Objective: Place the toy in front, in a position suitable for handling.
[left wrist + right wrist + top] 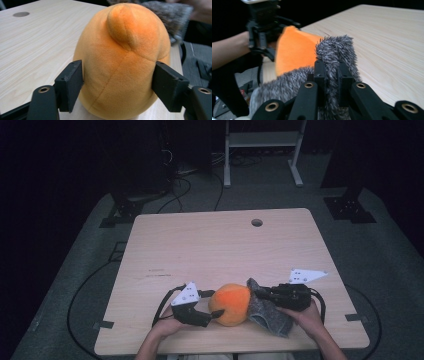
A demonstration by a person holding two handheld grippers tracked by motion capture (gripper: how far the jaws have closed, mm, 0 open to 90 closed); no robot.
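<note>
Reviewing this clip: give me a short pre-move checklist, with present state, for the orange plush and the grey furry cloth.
1. Right gripper clamped on the grey furry cloth: ok, fur pinched between the jaws.
2. Left gripper gripping the orange plush: not ok, the jaws flank it and a gap shows at one pad.
3. Plush resting on the table: ok.
4. Cloth lying against the plush: ok in the high view.
5. Cloth attached to the plush or separate: cannot tell.
</note>
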